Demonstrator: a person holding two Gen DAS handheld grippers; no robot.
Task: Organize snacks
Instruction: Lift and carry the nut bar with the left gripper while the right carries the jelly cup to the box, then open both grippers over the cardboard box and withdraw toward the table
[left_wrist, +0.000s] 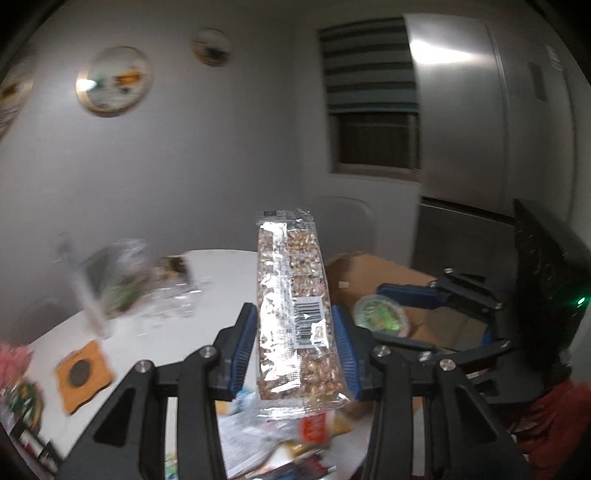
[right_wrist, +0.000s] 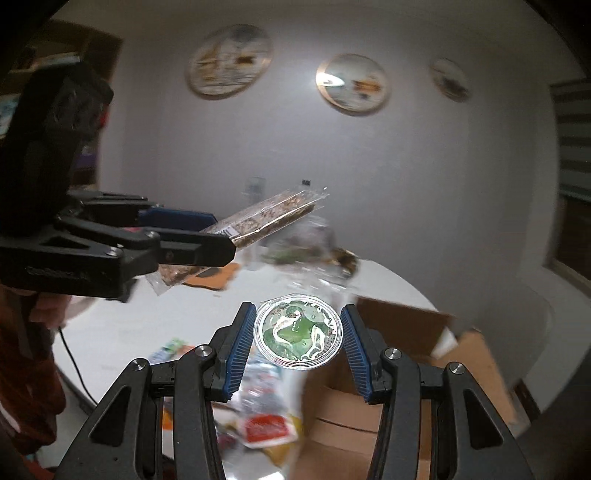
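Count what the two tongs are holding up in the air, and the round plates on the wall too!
Nut bars in clear wrap, in the left tongs: 1
Round green-lidded cups, in the right tongs: 1
Round wall plates: 3
Total: 5

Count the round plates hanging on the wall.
3, in a row on the wall above the table: left plate, middle plate, smaller right plate. More could hang outside the frame.
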